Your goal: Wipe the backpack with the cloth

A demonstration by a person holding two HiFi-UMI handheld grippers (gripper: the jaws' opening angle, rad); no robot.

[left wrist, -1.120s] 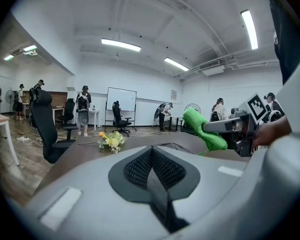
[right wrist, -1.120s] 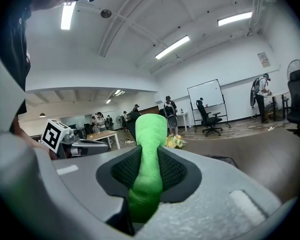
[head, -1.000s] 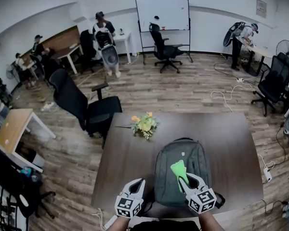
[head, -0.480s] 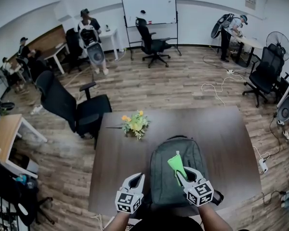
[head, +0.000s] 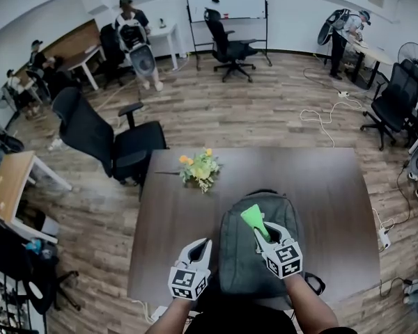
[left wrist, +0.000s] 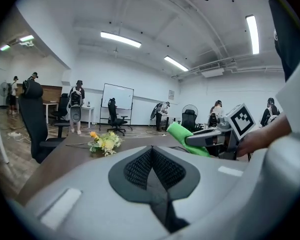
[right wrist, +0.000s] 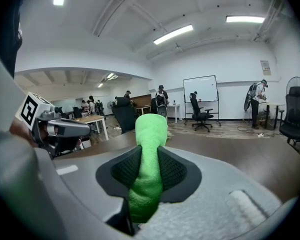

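Head view, grey backpack (head: 254, 256): lies flat on the dark brown desk (head: 334, 200) near the person's edge, top handle pointing away. Its pockets look closed and nothing inside can be seen.
Head view, green cloth (head: 251, 217): sticks out forward from the right claw (head: 262, 234), over the upper part of the backpack.
Head view, left claw (head: 201, 246): hangs just beside the backpack's left edge, above the desk.
Head view, flower bunch (head: 198, 167): lies on the desk beyond the backpack, apart from it.
Head view, office chair (head: 104, 141): black, on the wooden floor off the desk's far left corner.
Left gripper view, left claw (left wrist: 152, 153): jaws pressed together with nothing between them.
Left gripper view, surroundings: the flower bunch (left wrist: 104, 142) is ahead to the left, the green cloth (left wrist: 184, 137) and right claw to the right.
Right gripper view, right claw (right wrist: 149, 168): jaws clamped on the green cloth (right wrist: 150, 149), which is rolled and stands out past the tips.
Right gripper view, left claw (right wrist: 65, 129): at the left edge, above the desk (right wrist: 250, 154).
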